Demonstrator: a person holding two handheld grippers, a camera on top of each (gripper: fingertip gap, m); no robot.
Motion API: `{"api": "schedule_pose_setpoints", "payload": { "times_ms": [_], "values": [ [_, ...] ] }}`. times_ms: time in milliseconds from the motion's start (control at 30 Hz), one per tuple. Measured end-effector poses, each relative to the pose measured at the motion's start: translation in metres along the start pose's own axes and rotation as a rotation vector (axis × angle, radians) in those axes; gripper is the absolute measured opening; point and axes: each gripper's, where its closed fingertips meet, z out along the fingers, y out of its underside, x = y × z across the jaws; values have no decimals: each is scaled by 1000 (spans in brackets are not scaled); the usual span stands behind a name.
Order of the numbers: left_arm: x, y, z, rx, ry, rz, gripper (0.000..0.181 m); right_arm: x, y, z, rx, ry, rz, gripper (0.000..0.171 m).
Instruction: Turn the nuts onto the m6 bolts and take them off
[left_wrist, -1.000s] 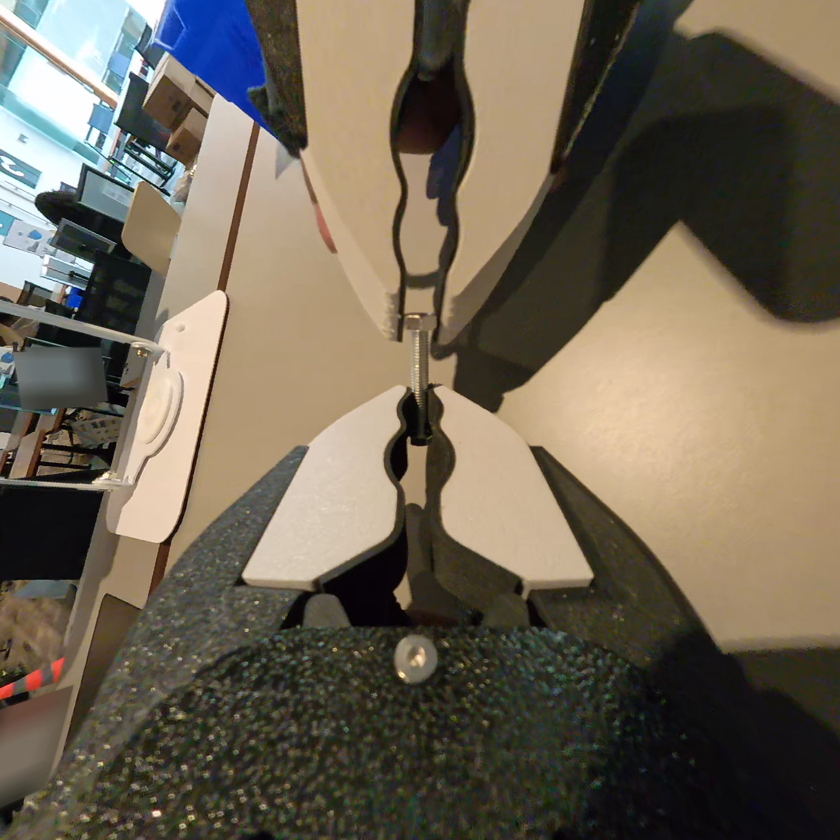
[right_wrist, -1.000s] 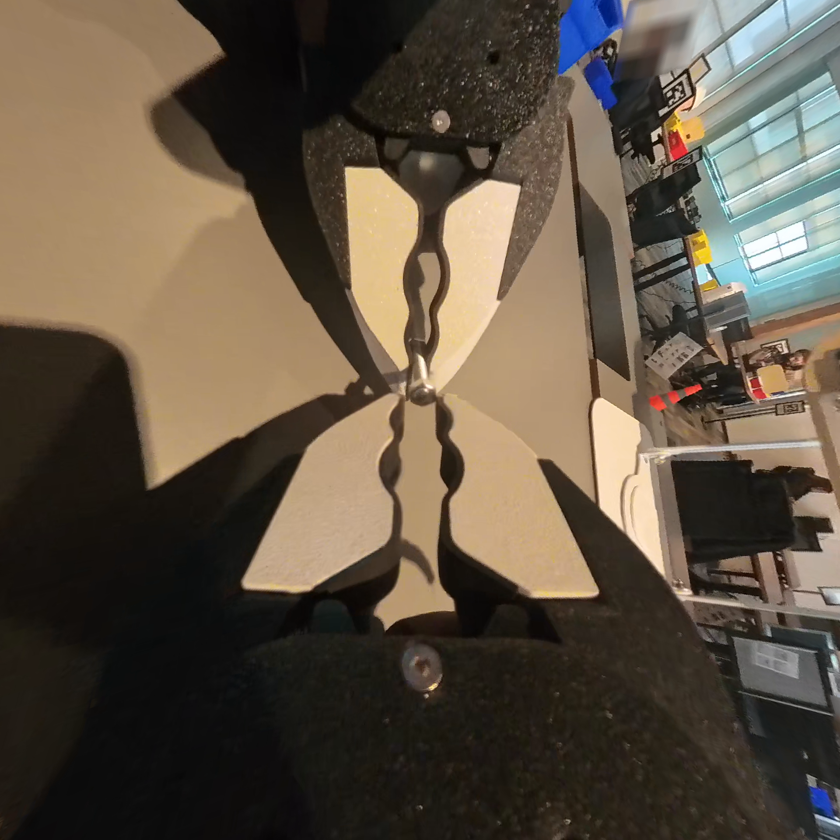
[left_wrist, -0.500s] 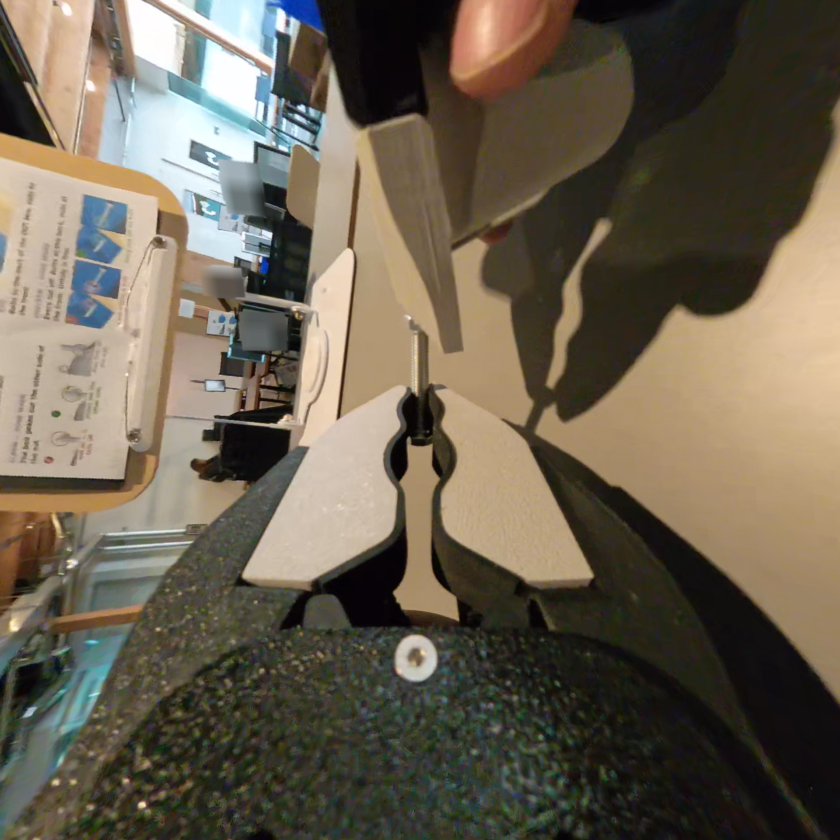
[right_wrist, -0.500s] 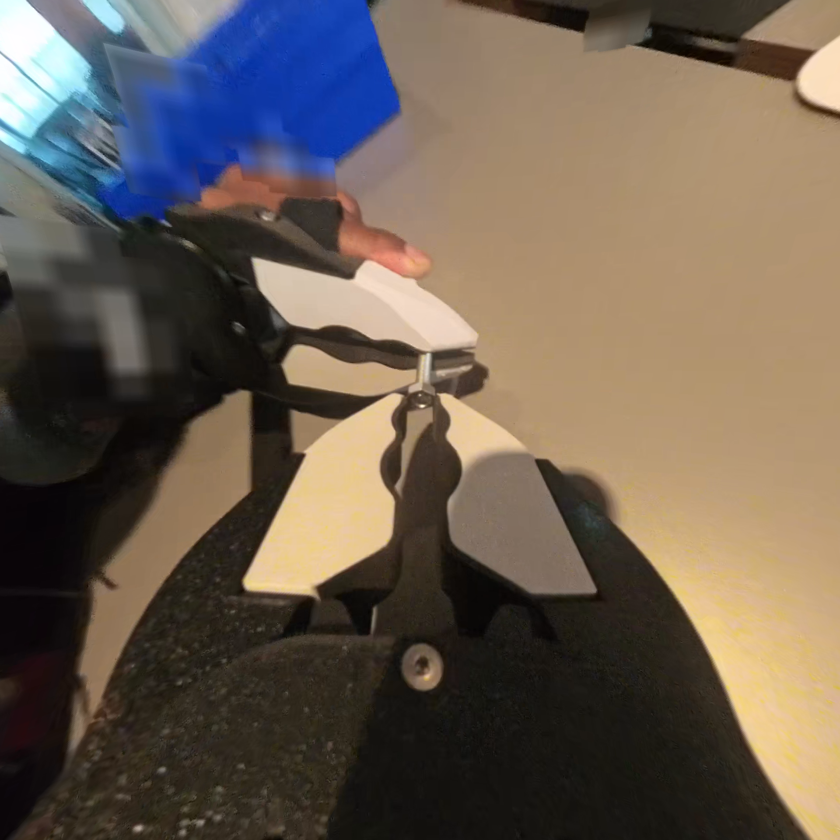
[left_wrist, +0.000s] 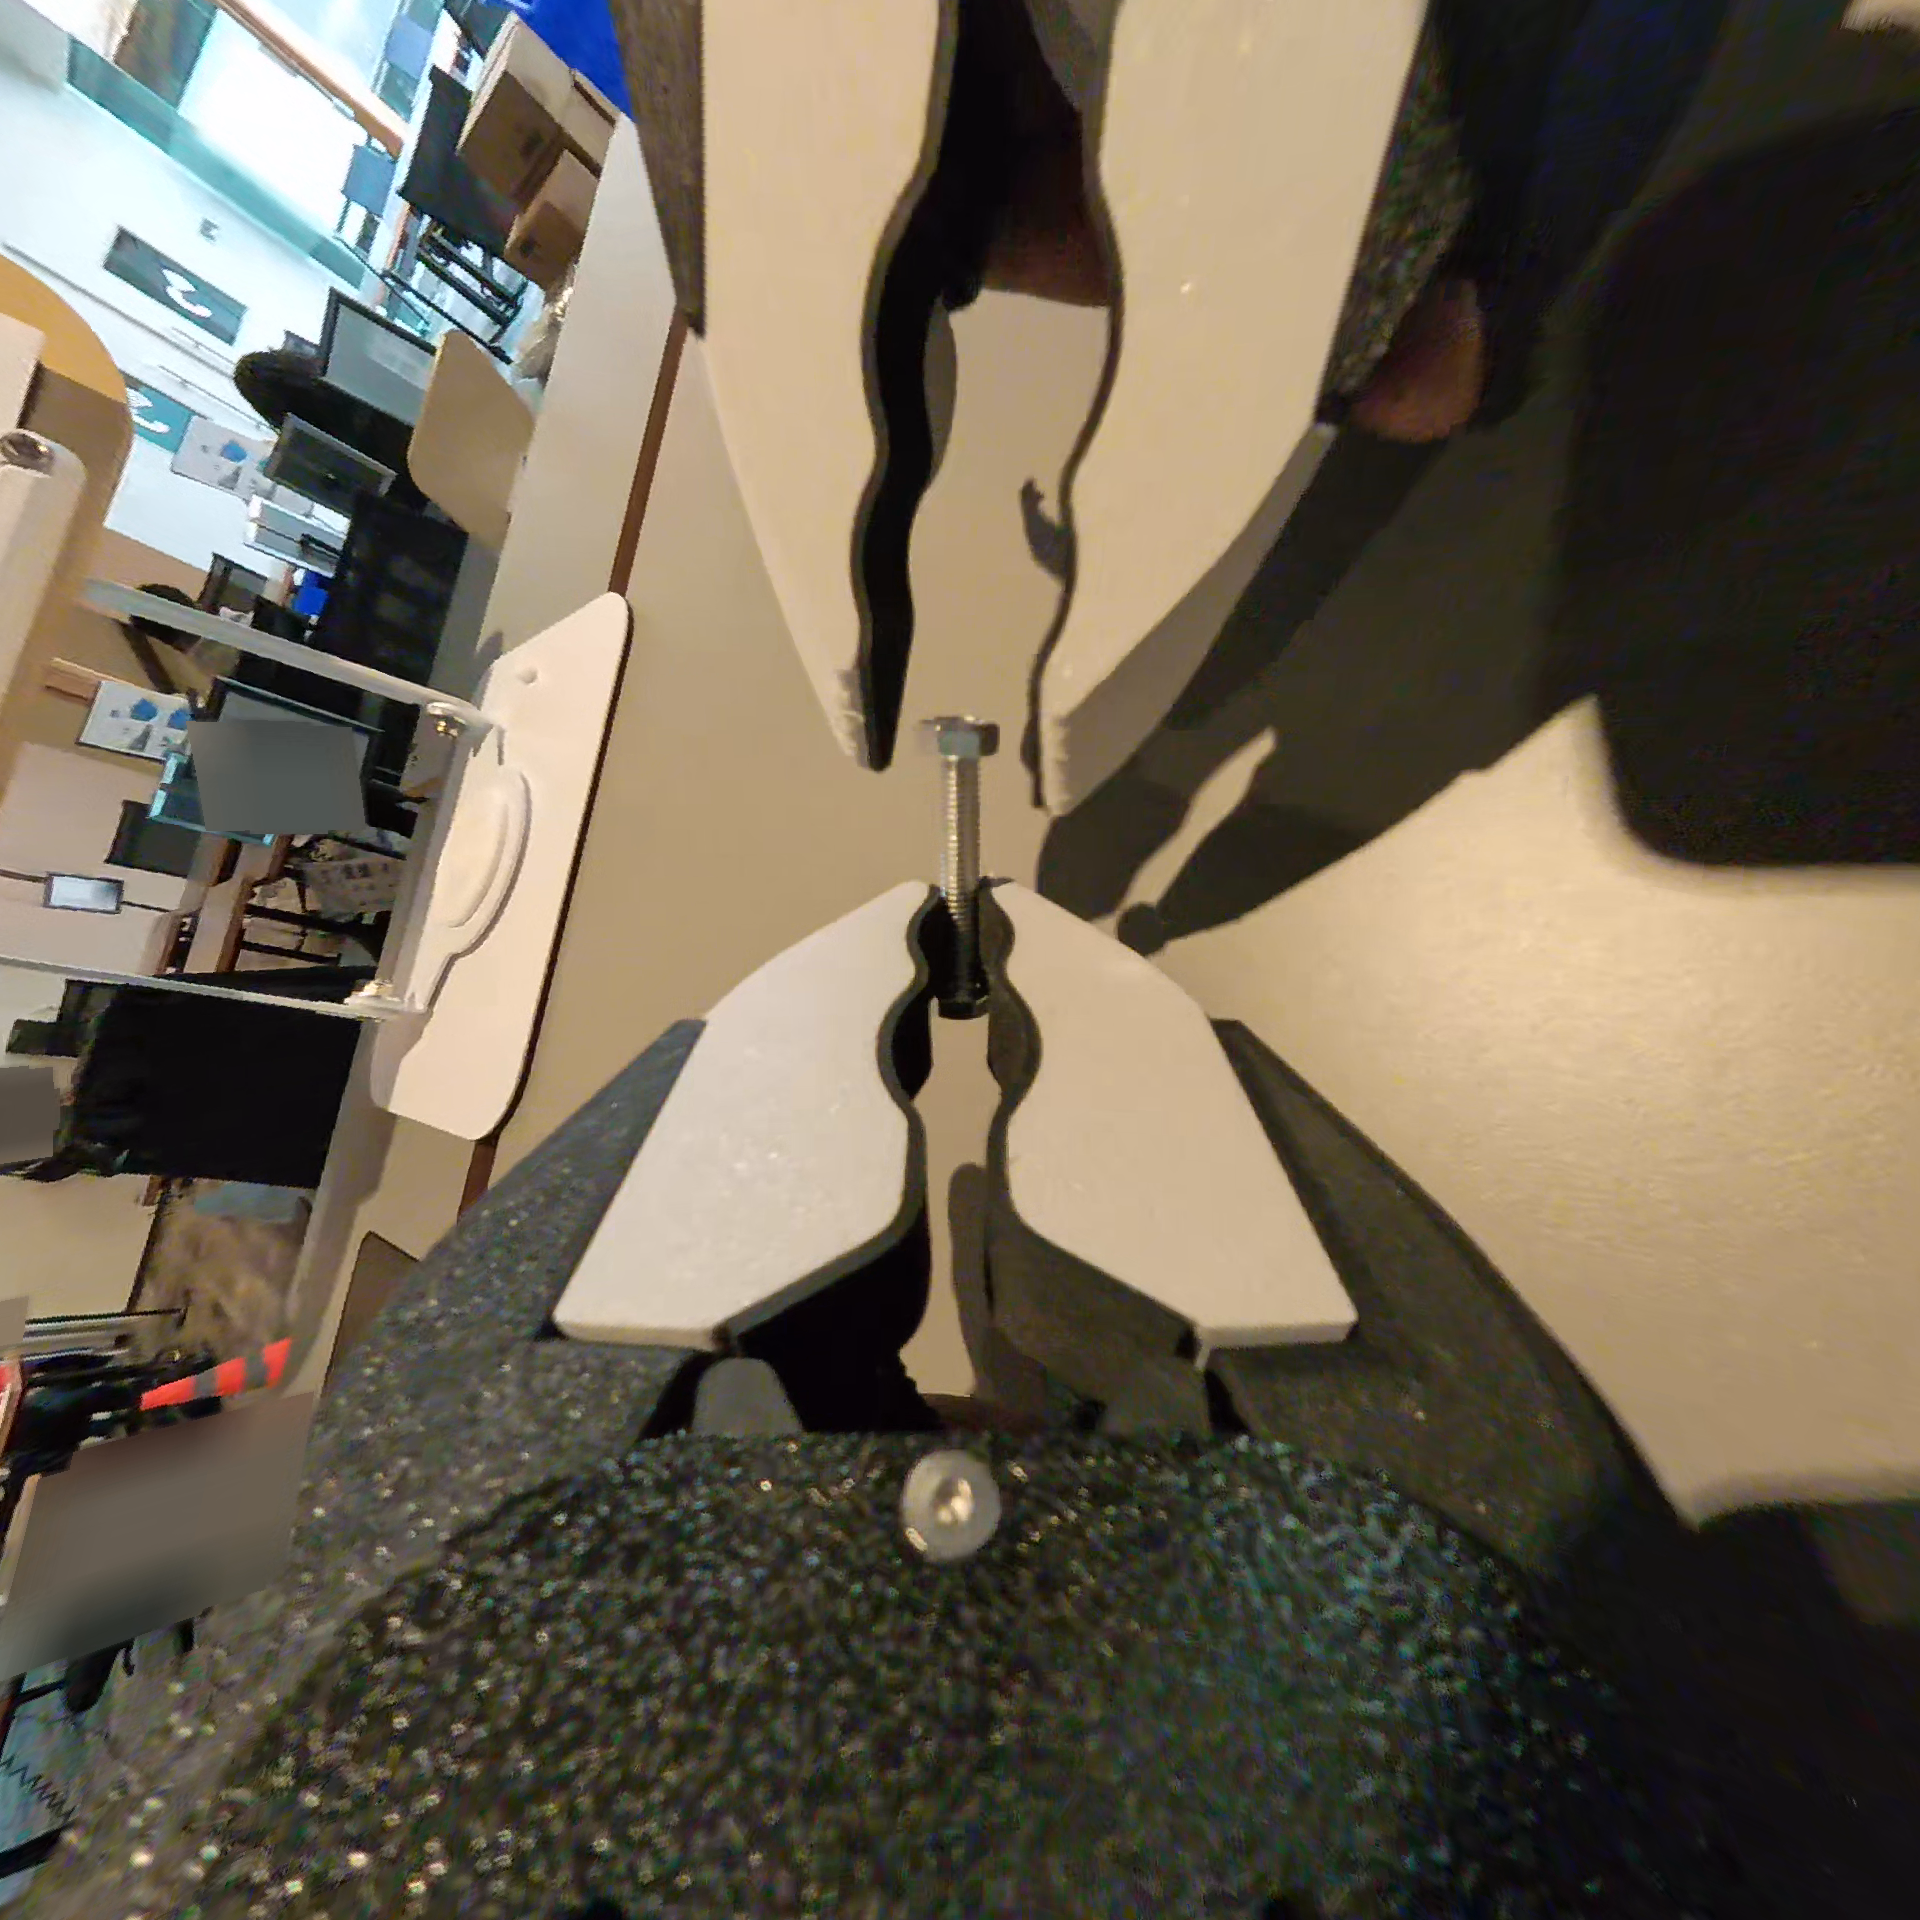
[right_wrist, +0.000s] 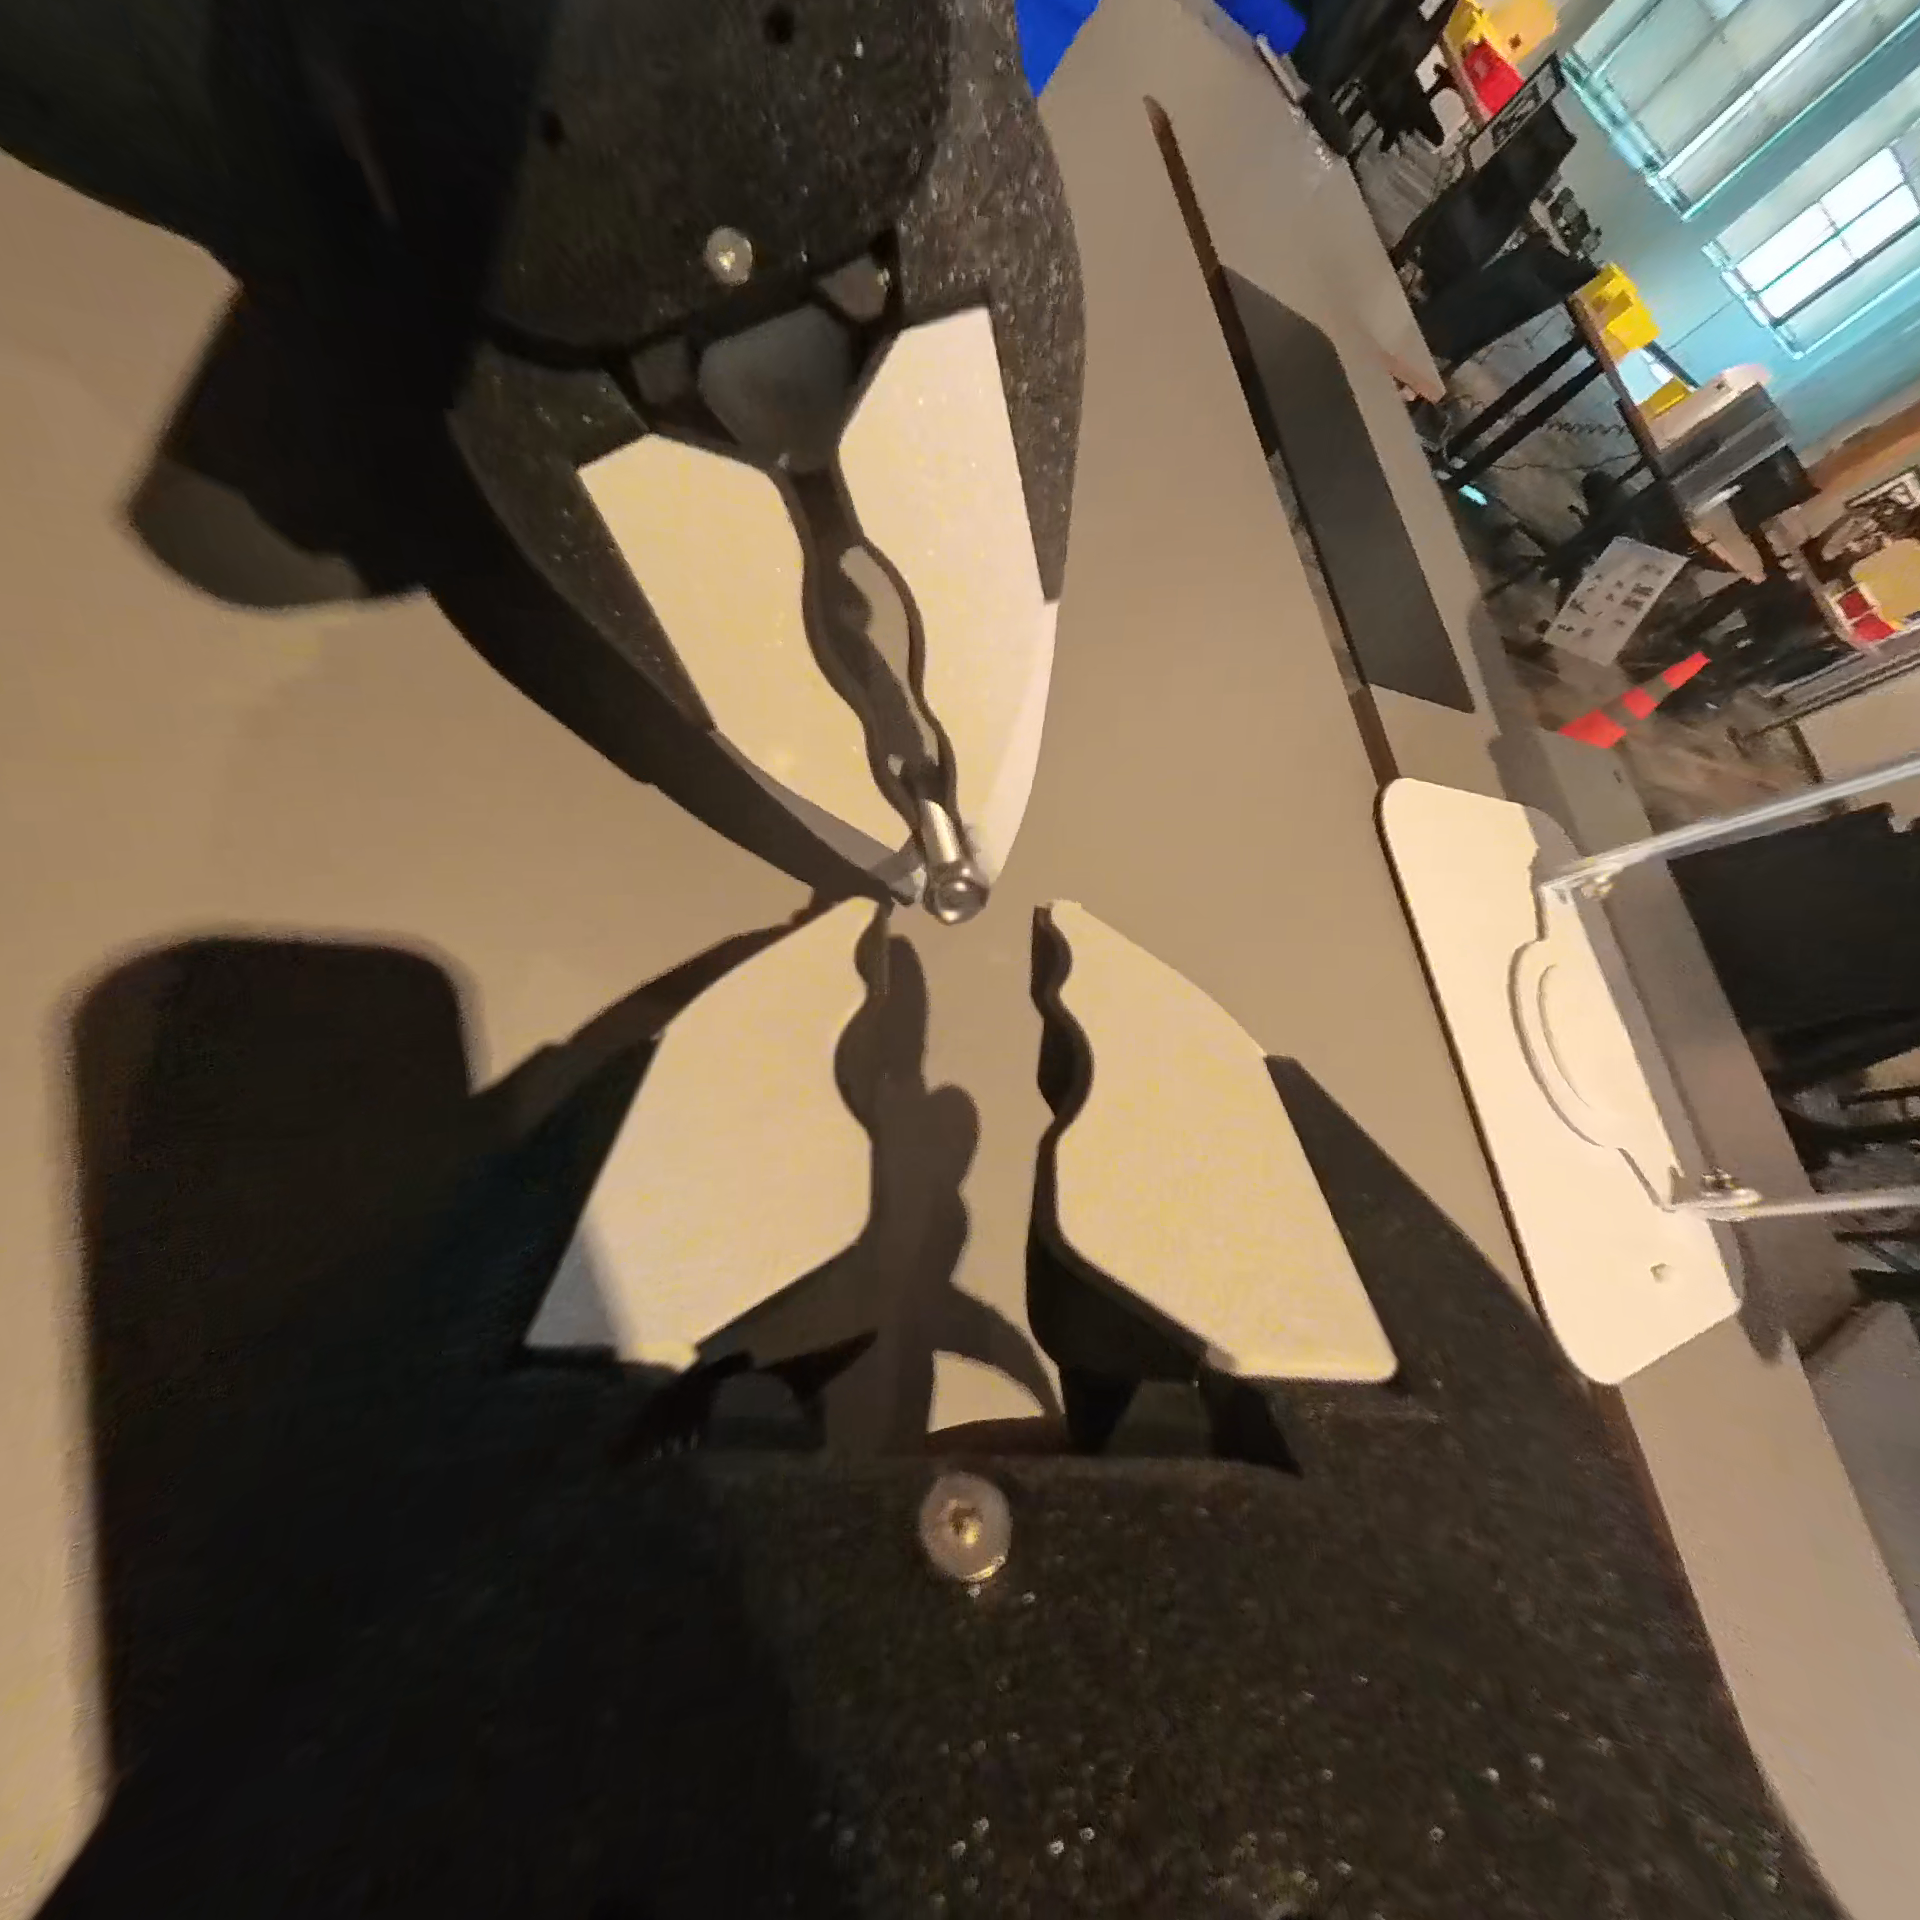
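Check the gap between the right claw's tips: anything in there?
Left wrist view: the nut on the bolt sits between the open right claw tips, untouched. Left claw holds the bolt.

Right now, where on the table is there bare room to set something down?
Bare table lies beside the left tool, on the side away from the white board at the edge. Crowded: the middle, where the open right tool faces the held bolt.
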Motion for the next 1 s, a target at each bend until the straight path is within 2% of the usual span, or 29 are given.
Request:
{"api": "schedule_pose_setpoints", "payload": {
  "times_ms": [100,200,300,367,433,500,567,767,1000],
  "values": [
    [1,3,2,-25,-8,30,5,-3,-4,1,7,-11,23,12],
    [-4,10,4,-89,-65,108,5,-1,3,7,-59,-26,185,11],
    [-11,12,4,-161,-152,259,5,-4,5,11,-70,-125,611,11],
    [-12,5,3,-143,-182,283,5,-6,-4,10,23,-274,946,15],
    [-15,-2,1,-105,-192,235,5,-3,-14,5,138,-387,1062,21],
    [-16,0,1,-89,-177,181,5,6,-14,0,181,-369,995,34],
    [-16,4,1,-78,-155,128,6,14,-13,-6,197,-289,828,40],
    [-5,6,3,-42,-51,21,5,5,3,-10,72,-55,114,39],
    [7,2,4,-23,27,5,5,-4,-2,-8,84,-27,-22,25]
  ]
}}
